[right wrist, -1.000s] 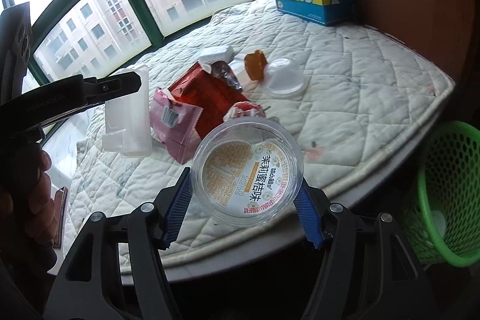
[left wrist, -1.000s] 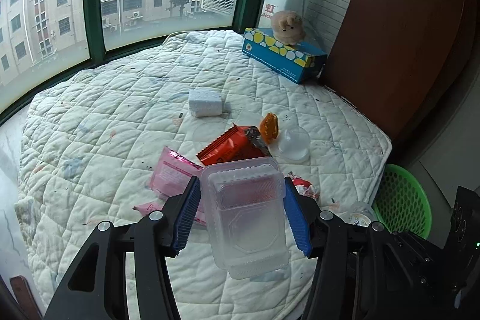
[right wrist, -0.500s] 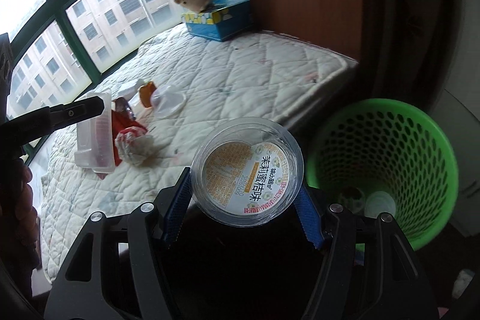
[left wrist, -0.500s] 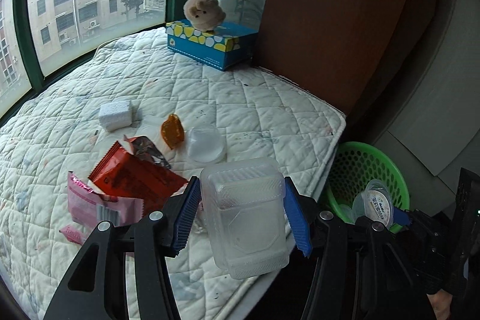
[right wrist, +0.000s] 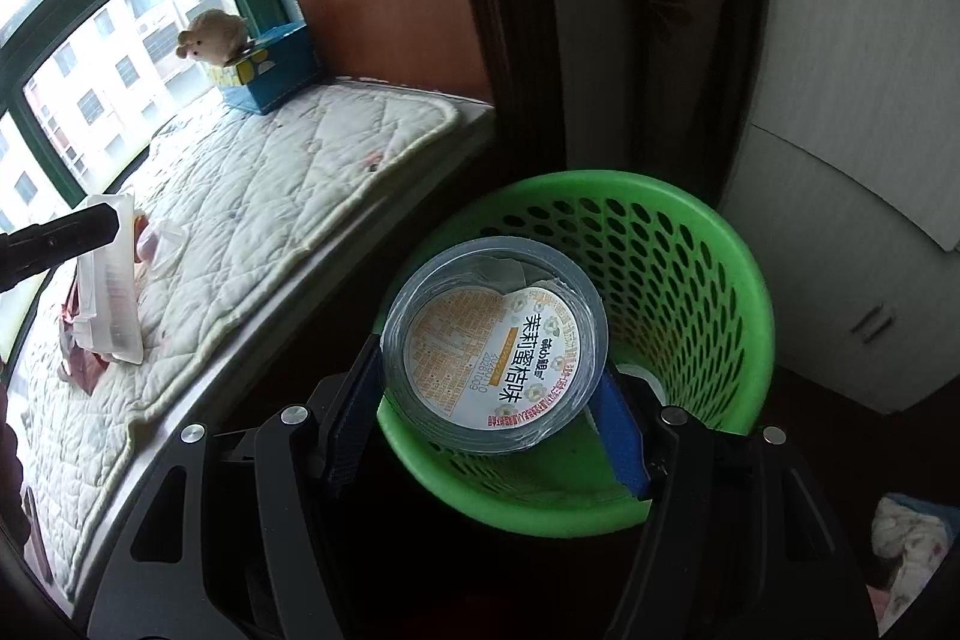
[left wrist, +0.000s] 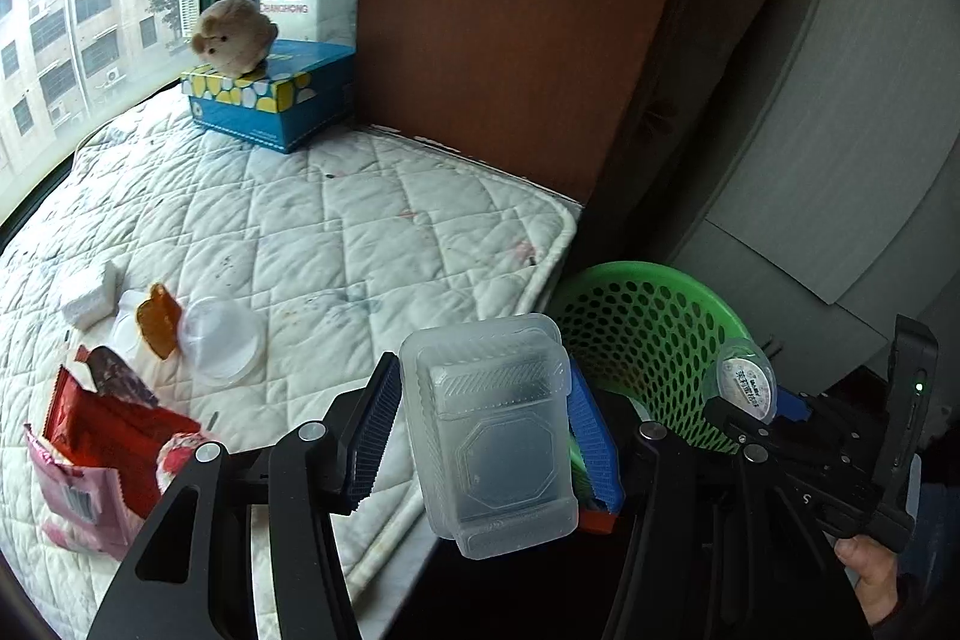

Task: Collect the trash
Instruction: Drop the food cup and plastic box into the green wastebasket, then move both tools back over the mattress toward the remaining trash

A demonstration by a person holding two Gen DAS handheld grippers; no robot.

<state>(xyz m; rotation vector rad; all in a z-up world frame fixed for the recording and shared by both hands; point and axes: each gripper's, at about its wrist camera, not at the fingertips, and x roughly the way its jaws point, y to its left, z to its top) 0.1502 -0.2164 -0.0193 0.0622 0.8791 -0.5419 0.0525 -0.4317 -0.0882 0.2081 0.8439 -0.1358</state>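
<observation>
Green basket [right wrist: 708,244] mouth open upward; round cup [right wrist: 492,340], clamped in right gripper [right wrist: 486,394], hangs over near part of opening, far part clear. Few items low inside basket, most of depth free. Quilted mattress [left wrist: 372,244] edge just beside basket on left; brown panel [left wrist: 510,10] and dark post behind it, pale cabinet [right wrist: 852,232] to right. Clear tray [left wrist: 492,430], gripped by left gripper [left wrist: 480,436], hangs over mattress corner beside basket rim. Wrappers [left wrist: 102,436] crowd near-left mattress; middle bare.
</observation>
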